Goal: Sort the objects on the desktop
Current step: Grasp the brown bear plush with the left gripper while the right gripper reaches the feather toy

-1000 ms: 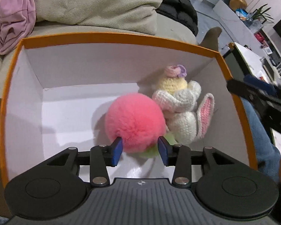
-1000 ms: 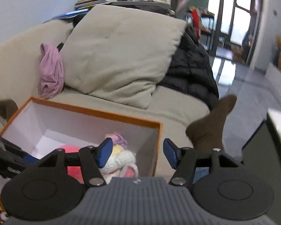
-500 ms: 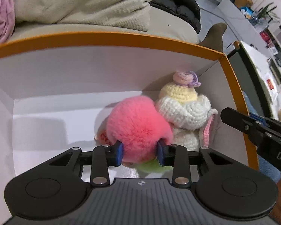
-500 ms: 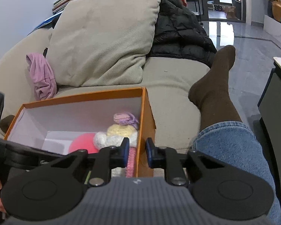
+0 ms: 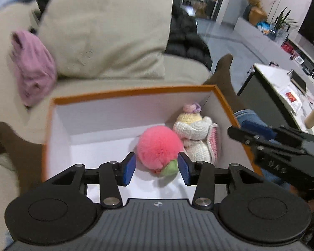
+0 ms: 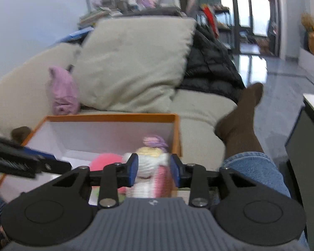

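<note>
An orange box (image 5: 134, 91) with a white inside rests on the sofa. On its floor lie a fluffy pink ball (image 5: 159, 146) with a green leaf and, to the right, a crocheted white bunny (image 5: 195, 135). My left gripper (image 5: 156, 168) hovers above the box's near side. Its jaws are opening, and the ball lies just beyond the pads, free of them. My right gripper (image 6: 154, 168) is over the box's right wall (image 6: 176, 133). Its jaws are opening too, with the blurred bunny (image 6: 151, 163) seen between the fingers but not pinched. It also shows from the side as the right gripper (image 5: 240, 130).
The box (image 6: 106, 117) sits before a beige cushion (image 5: 106, 31), with pink cloth (image 5: 33, 69) at left and a black jacket (image 5: 186, 41) behind. A person's leg in jeans (image 6: 253, 167) and a brown sock (image 6: 242, 123) lies right of the box. A dark table (image 5: 282, 83) holds a paper cup (image 5: 313, 118).
My left gripper squeezed the pink ball half a second ago, then opened and drew back upward, leaving the ball in the box. My right gripper narrowed, then widened, shifting over the bunny.
</note>
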Available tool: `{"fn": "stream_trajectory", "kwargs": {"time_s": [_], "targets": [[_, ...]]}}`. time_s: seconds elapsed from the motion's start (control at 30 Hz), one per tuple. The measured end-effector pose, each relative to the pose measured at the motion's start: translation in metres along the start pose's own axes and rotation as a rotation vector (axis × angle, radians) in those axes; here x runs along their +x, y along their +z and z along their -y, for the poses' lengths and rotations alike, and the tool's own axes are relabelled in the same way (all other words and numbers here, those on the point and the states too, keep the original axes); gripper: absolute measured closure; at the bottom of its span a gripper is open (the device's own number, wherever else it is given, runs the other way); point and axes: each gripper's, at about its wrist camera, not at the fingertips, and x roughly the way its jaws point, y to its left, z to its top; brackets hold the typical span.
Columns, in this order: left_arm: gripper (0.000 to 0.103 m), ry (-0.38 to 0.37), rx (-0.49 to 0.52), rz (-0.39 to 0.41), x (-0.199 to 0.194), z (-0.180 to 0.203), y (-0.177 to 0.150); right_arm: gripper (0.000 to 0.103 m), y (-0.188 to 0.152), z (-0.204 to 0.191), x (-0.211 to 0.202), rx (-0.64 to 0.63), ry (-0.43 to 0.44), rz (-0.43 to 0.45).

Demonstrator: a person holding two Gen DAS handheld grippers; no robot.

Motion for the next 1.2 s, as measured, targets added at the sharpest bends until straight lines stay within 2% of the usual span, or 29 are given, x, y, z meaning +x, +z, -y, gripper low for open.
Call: {"fn": "stream_trajectory", "kwargs": {"time_s": [0.1,0.2,0.33,0.4,0.47,0.6,0.7,0.97,1.1,1.2], "targets": [[0.050,0.043,0.040,0.032,-0.035,0.002,-0.017,0.063,-0.011,-0.016,-0.022,-0.019,0.036,0.033],[0.048,0.125,0.071,0.034,-0.059,0.001,-0.042,0.050,-0.025,-0.033,-0.040,-0.040,0.086,0.022],[0.040,0.235,0.107,0.009,-0.065,-0.002,-0.082,0.050,-0.048,-0.049,-0.052,-0.060,0.161,-0.046],[0.040,0.258,0.127,-0.017,-0.062,-0.005,-0.104,0.048,-0.060,-0.055,-0.056,-0.087,0.161,-0.056],[0.040,0.267,0.135,-0.046,-0.055,-0.008,-0.126,0.047,-0.070,-0.063,-0.061,-0.133,0.140,-0.069],[0.039,0.274,0.134,-0.092,-0.037,-0.013,-0.157,0.047,-0.087,-0.068,-0.063,-0.113,0.194,-0.150],[0.038,0.287,0.161,-0.098,-0.026,-0.014,-0.172,0.047,-0.100,-0.074,-0.058,-0.128,0.180,-0.213],[0.040,0.262,0.075,-0.090,-0.002,-0.025,-0.182,0.047,-0.129,-0.076,-0.041,-0.159,0.153,-0.366],[0.046,0.244,0.076,-0.072,0.003,-0.022,-0.187,0.048,-0.142,-0.061,-0.027,-0.064,0.165,-0.457],[0.047,0.243,0.075,-0.063,0.004,-0.020,-0.189,0.048,-0.147,-0.053,-0.015,0.011,0.190,-0.509]]}}
